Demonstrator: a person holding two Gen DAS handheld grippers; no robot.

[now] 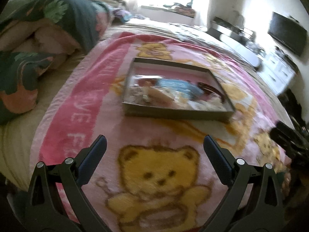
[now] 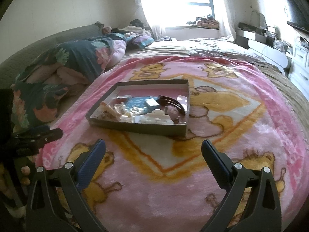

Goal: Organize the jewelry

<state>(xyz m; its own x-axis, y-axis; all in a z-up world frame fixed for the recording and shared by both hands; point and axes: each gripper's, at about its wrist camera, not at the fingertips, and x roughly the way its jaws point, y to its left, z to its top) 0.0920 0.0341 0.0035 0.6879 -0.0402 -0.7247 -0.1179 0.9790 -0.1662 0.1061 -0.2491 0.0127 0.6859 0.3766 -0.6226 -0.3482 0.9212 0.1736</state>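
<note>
**Both grippers wide, tray ahead on the blanket**

Left wrist: your left gripper is spread wide, holding nothing; the tray lies ahead on the pink bear blanket.

Right wrist: your right gripper gapes empty too; the tray holds jumbled jewelry.

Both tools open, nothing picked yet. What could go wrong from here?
1. The shallow grey cardboard tray sits on a soft pink teddy-bear blanket; pressing down may tip or shift it.
2. The jewelry and hair pieces lie heaped against the tray's near wall, so the right tool may grab several or snag one.
3. The left wrist view is blurred, so the left tool could mis-aim.
</note>
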